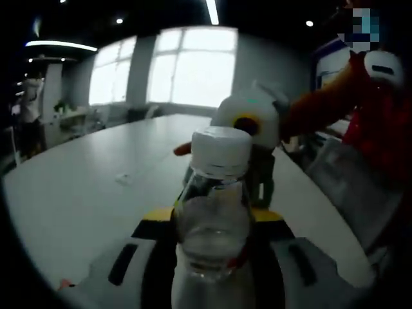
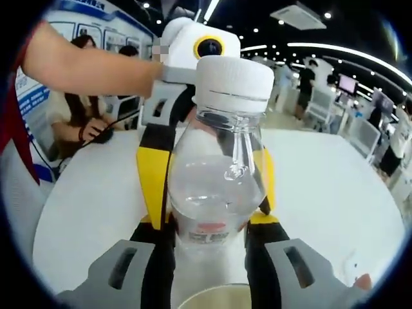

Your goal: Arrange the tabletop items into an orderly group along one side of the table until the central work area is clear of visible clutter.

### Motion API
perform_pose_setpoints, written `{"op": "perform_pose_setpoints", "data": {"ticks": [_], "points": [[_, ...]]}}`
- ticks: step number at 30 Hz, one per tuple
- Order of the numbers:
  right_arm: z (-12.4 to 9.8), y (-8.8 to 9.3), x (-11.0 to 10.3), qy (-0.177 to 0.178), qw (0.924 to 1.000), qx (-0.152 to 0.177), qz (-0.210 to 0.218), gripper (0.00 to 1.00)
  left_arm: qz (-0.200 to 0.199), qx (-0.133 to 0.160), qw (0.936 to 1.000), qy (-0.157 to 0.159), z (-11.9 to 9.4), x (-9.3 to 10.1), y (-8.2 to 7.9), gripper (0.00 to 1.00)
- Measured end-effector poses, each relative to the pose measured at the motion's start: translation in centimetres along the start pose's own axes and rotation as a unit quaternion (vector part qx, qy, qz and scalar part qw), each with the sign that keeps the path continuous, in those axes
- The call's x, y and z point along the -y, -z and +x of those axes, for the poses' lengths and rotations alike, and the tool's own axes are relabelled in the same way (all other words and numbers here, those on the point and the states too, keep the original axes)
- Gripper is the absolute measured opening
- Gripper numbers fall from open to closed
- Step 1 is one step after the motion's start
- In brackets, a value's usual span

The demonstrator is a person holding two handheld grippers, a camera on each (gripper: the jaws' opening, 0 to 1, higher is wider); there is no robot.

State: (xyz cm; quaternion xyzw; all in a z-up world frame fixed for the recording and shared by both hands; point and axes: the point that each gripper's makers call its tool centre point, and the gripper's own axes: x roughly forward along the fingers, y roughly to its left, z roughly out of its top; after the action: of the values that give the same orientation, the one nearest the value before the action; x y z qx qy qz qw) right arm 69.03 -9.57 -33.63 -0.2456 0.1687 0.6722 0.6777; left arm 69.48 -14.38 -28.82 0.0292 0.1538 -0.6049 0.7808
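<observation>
Both tools are up off the table and facing each other, with one clear plastic bottle (image 1: 212, 225) between them. In the left gripper view, the left gripper (image 1: 212, 215) has its black-and-yellow jaws drawn in tight against the bottle's sides, just below the shoulder. The white cap (image 1: 221, 152) stands upright above them and there's a little clear liquid inside.

In the right gripper view, the right gripper (image 2: 209, 222) is pressed in on the same kind of bottle (image 2: 217, 177) the same way, jaws snug on either side near the red-marked label (image 2: 207, 237). The white cap (image 2: 233, 84) sits on top, slightly tilted in the frame. I can't tell whether both really bear the weight, but each pair of jaws is closed onto plastic.

Beyond the bottle in the left gripper view, the other tool's white head (image 1: 248, 116) looms just behind the cap, with an orange sleeve (image 1: 322, 96) reaching in from the right. In the right gripper view, a bare forearm (image 2: 90, 67) comes in from the left to the white housing (image 2: 193, 48) behind the cap.

The white table (image 1: 84, 193) stretches away to the far left, mostly bare, with a small pale scrap (image 1: 122, 178) lying on it. At the near edge in the right gripper view, the pale rim of a cup (image 2: 212, 297) peeks up below the bottle. Bright windows (image 1: 187, 64) at the far end, and people seated at desks (image 2: 84, 122) on the left.
</observation>
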Motion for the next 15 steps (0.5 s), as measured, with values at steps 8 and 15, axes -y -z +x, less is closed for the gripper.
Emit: {"op": "perform_pose_setpoints", "data": {"ticks": [8, 15], "points": [[0.04, 0.43, -0.28, -0.002, 0.9996, -0.016, -0.025, 0.42, -0.003, 0.005, 1.0000, -0.006, 0.04, 0.11, 0.49, 0.40], [0.29, 0.80, -0.71, -0.006, 0.9979, -0.030, -0.056, 0.42, 0.003, -0.007, 1.0000, -0.005, -0.11, 0.28, 0.68, 0.40]]}}
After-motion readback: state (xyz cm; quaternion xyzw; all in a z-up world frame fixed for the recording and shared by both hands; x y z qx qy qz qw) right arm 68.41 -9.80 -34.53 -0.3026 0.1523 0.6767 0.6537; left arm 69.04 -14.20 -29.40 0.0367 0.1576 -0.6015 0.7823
